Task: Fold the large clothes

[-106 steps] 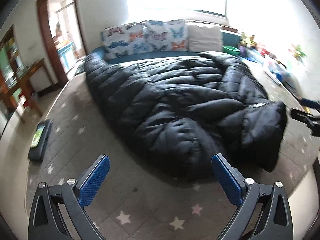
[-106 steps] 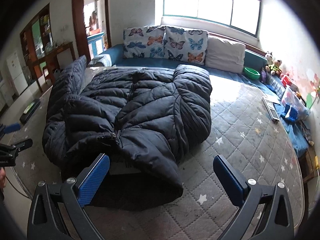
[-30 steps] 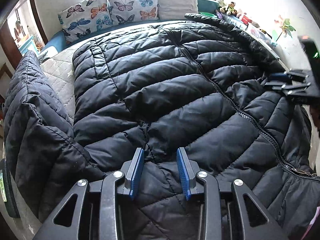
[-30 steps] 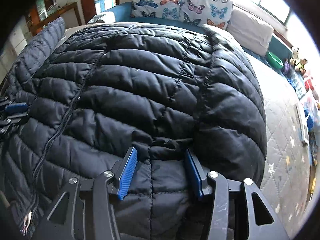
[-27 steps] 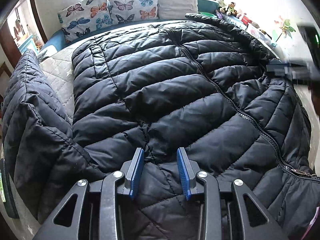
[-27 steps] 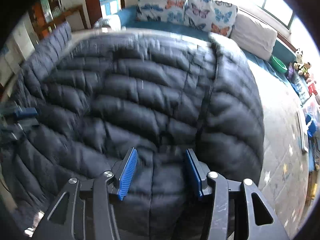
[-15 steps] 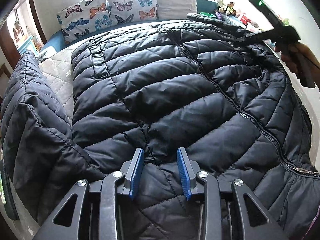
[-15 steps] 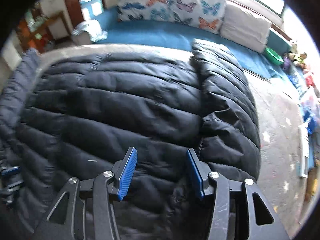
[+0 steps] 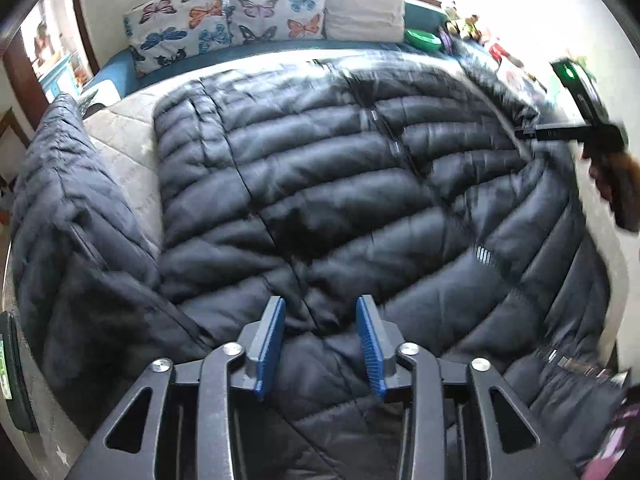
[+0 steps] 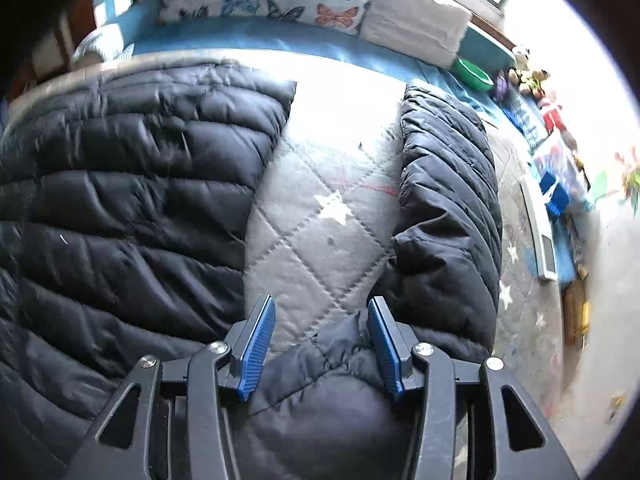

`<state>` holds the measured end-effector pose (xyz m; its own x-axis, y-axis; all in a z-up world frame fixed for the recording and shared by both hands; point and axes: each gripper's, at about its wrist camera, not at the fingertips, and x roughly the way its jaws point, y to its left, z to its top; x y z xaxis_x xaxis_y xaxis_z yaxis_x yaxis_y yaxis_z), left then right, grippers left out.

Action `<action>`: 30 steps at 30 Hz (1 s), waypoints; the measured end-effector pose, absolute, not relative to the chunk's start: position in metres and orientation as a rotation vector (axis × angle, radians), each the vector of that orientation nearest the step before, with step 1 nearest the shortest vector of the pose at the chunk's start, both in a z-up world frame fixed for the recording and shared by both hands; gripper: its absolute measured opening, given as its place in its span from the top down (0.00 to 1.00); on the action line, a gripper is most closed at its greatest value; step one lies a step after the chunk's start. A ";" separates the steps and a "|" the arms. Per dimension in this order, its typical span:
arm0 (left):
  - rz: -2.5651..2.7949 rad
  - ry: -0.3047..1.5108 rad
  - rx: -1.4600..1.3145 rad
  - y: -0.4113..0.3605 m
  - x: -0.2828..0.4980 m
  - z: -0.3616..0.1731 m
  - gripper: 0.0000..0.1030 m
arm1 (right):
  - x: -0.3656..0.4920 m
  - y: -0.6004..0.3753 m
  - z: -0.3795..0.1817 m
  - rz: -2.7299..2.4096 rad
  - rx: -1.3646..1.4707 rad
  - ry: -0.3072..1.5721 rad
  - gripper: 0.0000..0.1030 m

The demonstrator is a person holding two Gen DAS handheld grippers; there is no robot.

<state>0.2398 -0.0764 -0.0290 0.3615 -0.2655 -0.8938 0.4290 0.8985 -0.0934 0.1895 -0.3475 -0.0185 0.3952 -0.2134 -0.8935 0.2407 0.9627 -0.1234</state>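
A large black puffer jacket (image 9: 320, 184) lies spread over a grey star-quilted mattress (image 10: 320, 232). In the left wrist view my left gripper (image 9: 320, 340) sits low over the jacket's near edge. Its jaws are opening, and a ridge of fabric still stands between the blue pads without being pinched. My right gripper (image 10: 322, 340) is shut on a bunched fold of the jacket (image 10: 336, 344) where the sleeve (image 10: 448, 208) meets the body. The sleeve stretches away on the right, with bare mattress between it and the body (image 10: 140, 200). The left view shows the right gripper (image 9: 524, 132) at the far right edge, in a hand (image 9: 616, 188).
Butterfly pillows (image 9: 224, 16) and a white pillow (image 9: 364, 8) line the head of the bed. A green bowl (image 9: 424, 38) and toys (image 10: 532, 76) sit at the right. A dark flat device (image 9: 12, 372) lies at the left edge, and a white remote (image 10: 540, 232) at the right.
The right gripper has dragged its fold sideways, so the sleeve now lies apart from the body with mattress showing between them. The left jaws stand slightly wider than before.
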 end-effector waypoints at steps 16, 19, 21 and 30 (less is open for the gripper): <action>-0.173 1.270 0.065 -0.043 0.394 -0.045 0.17 | 0.254 -0.357 -0.040 -0.131 0.227 1.125 0.31; -0.203 1.291 -0.013 -0.035 0.403 -0.050 0.16 | 0.258 -0.363 -0.042 -0.089 0.265 1.143 0.31; -0.247 1.298 -0.051 -0.033 0.409 -0.054 0.19 | 0.261 -0.362 -0.042 -0.077 0.269 1.142 0.31; -0.277 1.127 -0.019 -0.032 0.393 -0.014 0.77 | 0.255 -0.345 -0.017 -0.061 0.177 1.030 0.81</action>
